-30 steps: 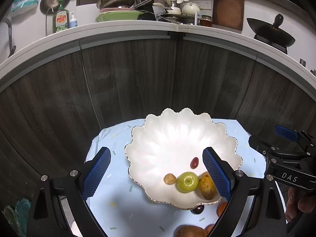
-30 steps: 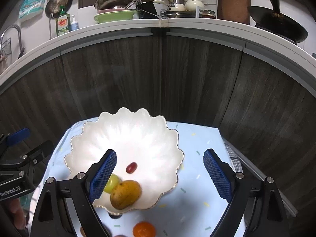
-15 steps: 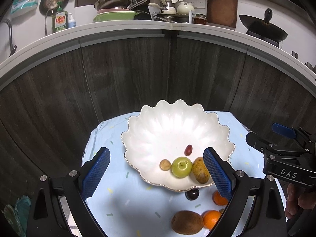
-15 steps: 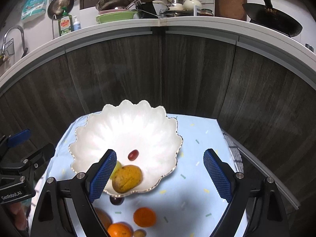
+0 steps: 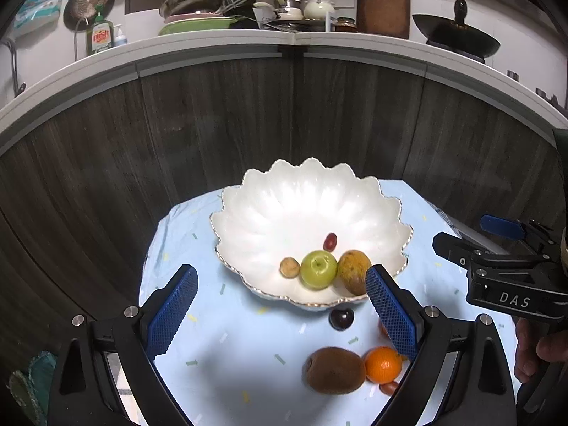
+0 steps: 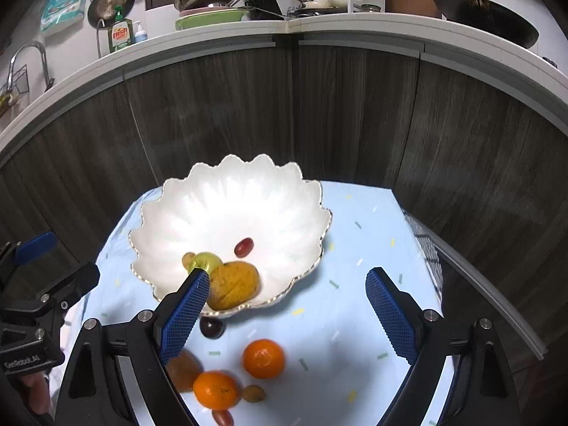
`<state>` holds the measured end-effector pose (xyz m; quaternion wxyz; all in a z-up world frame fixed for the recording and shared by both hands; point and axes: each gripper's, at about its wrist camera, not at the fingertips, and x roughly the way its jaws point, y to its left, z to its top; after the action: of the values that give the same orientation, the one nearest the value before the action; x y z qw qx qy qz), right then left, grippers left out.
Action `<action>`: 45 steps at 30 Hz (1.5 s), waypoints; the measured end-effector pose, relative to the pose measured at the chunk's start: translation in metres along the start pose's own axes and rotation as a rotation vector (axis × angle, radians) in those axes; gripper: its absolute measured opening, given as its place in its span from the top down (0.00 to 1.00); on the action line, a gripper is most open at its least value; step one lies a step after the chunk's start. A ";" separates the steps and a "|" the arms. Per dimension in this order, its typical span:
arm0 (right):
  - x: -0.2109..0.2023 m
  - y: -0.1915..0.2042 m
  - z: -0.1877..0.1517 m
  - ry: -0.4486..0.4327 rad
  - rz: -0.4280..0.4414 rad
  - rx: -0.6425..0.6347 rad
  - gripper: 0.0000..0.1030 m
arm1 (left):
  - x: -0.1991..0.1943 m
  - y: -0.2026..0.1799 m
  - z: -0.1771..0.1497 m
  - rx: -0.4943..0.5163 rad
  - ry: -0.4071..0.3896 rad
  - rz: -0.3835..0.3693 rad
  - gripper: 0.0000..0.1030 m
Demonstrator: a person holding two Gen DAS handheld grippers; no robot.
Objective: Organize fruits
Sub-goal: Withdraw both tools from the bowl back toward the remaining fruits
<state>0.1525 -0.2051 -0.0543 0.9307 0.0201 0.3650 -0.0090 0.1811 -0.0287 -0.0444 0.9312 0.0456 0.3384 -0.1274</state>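
A white scalloped bowl (image 5: 269,213) (image 6: 198,209) stands on the light blue cloth. It holds a green apple (image 5: 318,268), a yellow-brown mango (image 6: 234,285), a red grape (image 6: 244,246) and a small brown fruit (image 5: 289,267). On the cloth in front lie a dark plum (image 5: 341,318), a kiwi (image 5: 333,369), two oranges (image 6: 263,358) (image 6: 216,389), a small brown fruit (image 6: 253,393) and a red grape (image 6: 223,417). My left gripper (image 5: 280,312) and right gripper (image 6: 284,310) are both open and empty, above the cloth in front of the bowl.
Dark wood cabinet fronts (image 5: 291,113) curve behind the table under a white counter (image 5: 213,41) with dishes and a wok (image 6: 486,10). A checked cloth (image 6: 427,252) lies at the table's right edge.
Both grippers have drawn back from the bowl, which now looks smaller and farther. The loose fruit on the cloth in front of the bowl has come into view.
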 end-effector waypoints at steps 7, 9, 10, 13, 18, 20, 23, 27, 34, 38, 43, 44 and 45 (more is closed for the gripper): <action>-0.001 0.001 -0.016 0.018 -0.006 0.003 0.12 | 0.001 -0.004 -0.016 0.034 0.013 -0.017 0.06; -0.002 0.001 -0.021 0.017 -0.012 0.009 0.12 | 0.001 -0.005 -0.021 0.040 0.017 -0.022 0.06; -0.002 0.001 -0.023 0.020 -0.013 0.009 0.12 | 0.001 -0.005 -0.024 0.044 0.020 -0.024 0.06; -0.001 0.002 -0.029 0.031 -0.014 0.007 0.12 | 0.003 -0.007 -0.030 0.050 0.033 -0.030 0.06; 0.002 0.003 -0.039 0.050 -0.017 0.008 0.12 | 0.005 -0.009 -0.042 0.067 0.052 -0.050 0.06; 0.002 0.003 -0.043 0.054 -0.020 0.008 0.12 | 0.006 -0.011 -0.046 0.080 0.060 -0.058 0.06; 0.002 0.003 -0.049 0.063 -0.024 0.009 0.12 | 0.007 -0.014 -0.053 0.100 0.072 -0.072 0.06; 0.004 0.002 -0.060 0.078 -0.025 0.018 0.12 | 0.009 -0.018 -0.062 0.126 0.078 -0.092 0.06; 0.008 0.001 -0.073 0.104 -0.030 0.029 0.12 | 0.014 -0.022 -0.072 0.154 0.094 -0.131 0.06; 0.009 0.002 -0.080 0.118 -0.033 0.031 0.12 | 0.019 -0.023 -0.079 0.166 0.114 -0.155 0.06; 0.009 0.006 -0.092 0.136 -0.025 0.026 0.12 | 0.026 -0.027 -0.089 0.193 0.146 -0.202 0.06; 0.009 0.007 -0.094 0.138 -0.024 0.023 0.12 | 0.028 -0.028 -0.090 0.202 0.153 -0.211 0.06; 0.009 0.008 -0.096 0.141 -0.023 0.022 0.12 | 0.030 -0.029 -0.092 0.217 0.160 -0.219 0.07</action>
<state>0.0945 -0.1933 -0.1306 0.9024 0.0269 0.4296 -0.0225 0.1384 -0.0474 -0.1339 0.8714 0.1185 0.3989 -0.2599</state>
